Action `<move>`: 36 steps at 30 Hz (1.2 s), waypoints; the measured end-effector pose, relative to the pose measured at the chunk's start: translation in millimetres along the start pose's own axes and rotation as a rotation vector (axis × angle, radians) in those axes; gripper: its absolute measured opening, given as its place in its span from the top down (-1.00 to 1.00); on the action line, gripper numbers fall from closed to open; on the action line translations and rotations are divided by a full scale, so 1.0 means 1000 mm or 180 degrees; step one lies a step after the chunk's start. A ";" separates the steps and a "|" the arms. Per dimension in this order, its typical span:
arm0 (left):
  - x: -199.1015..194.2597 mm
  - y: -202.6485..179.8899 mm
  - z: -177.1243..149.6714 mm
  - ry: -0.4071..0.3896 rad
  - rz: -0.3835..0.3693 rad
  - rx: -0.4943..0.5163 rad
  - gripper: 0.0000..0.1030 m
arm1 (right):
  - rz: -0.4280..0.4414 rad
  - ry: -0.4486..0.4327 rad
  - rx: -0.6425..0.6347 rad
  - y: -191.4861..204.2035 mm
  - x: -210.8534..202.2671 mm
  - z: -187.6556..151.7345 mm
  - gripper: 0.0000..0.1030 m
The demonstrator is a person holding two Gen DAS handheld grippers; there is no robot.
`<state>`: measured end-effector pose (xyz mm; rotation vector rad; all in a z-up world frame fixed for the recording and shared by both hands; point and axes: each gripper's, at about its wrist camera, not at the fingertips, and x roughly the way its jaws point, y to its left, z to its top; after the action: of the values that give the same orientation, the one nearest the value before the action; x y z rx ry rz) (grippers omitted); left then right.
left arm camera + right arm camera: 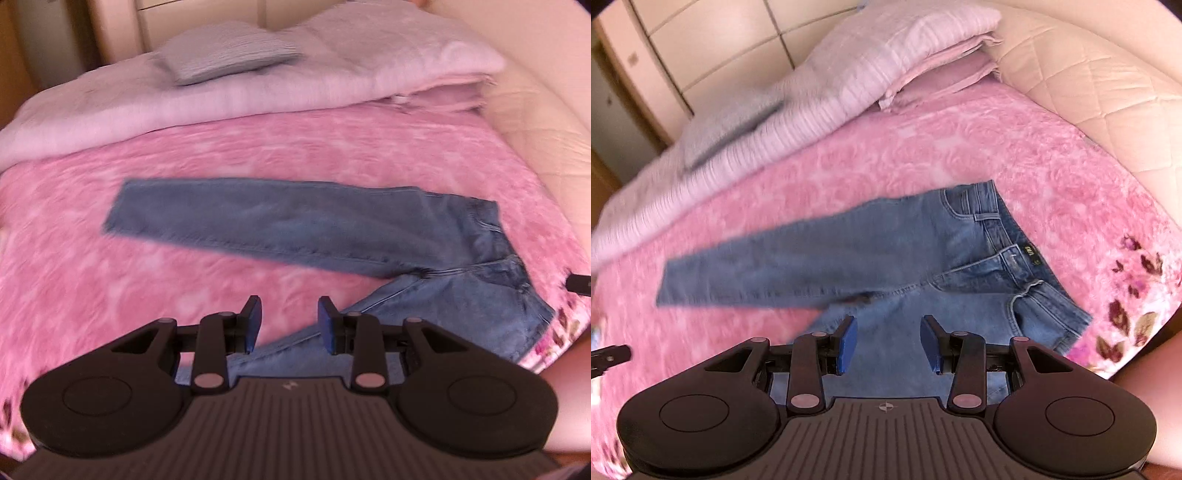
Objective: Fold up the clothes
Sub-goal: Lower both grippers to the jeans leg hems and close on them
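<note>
While neither tool has yet taken hold of the garment, the pair of blue denim jeans (295, 225) lies spread on the pink plush blanket (110, 280) that covers the bed, one leg stretched flat toward the left of both views and the other angled down toward the near edge, so that the legs form an open V joined at the crotch. Seen from the right wrist, the waistband with its small dark label (1028, 253) sits at the right end, near the flowered border of the blanket. The left gripper (290, 325) hangs above the lower leg with its blue-padded jaws partly apart and nothing between them; the right gripper (890, 341) hovers over the seat and upper thigh region, jaws likewise part-way apart and empty (its dark tip also shows at the right edge of the left wrist view). Such placement suggests one tool at each end of the near leg, a likely preparation for laying that leg over the far one. A folded pale pink quilt (258, 92) and a small grey striped cushion (229, 51) rest at the back of the bed, well apart from the jeans and clear of the working area
</note>
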<state>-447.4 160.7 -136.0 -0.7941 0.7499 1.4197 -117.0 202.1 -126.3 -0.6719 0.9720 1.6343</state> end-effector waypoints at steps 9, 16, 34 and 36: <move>0.052 -0.025 0.025 0.0129 -0.0356 0.0205 0.44 | -0.0042 0.0124 0.0353 -0.015 0.024 -0.004 0.19; 0.087 -0.030 0.039 0.0131 -0.0321 0.0146 0.44 | 0.0038 0.0265 0.0004 -0.026 0.068 0.018 0.19; 0.265 -0.054 0.063 0.0119 -0.0324 0.0326 0.43 | 0.0263 0.0712 -0.1374 -0.100 0.270 0.103 0.19; 0.291 -0.055 0.075 0.0088 -0.0350 0.0563 0.43 | 0.0366 0.0732 -0.1559 -0.101 0.292 0.114 0.19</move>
<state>-387.7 382.9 -337.3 -0.7075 0.8285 1.2281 -94.0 456.1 -334.0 -1.1725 0.7812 1.9500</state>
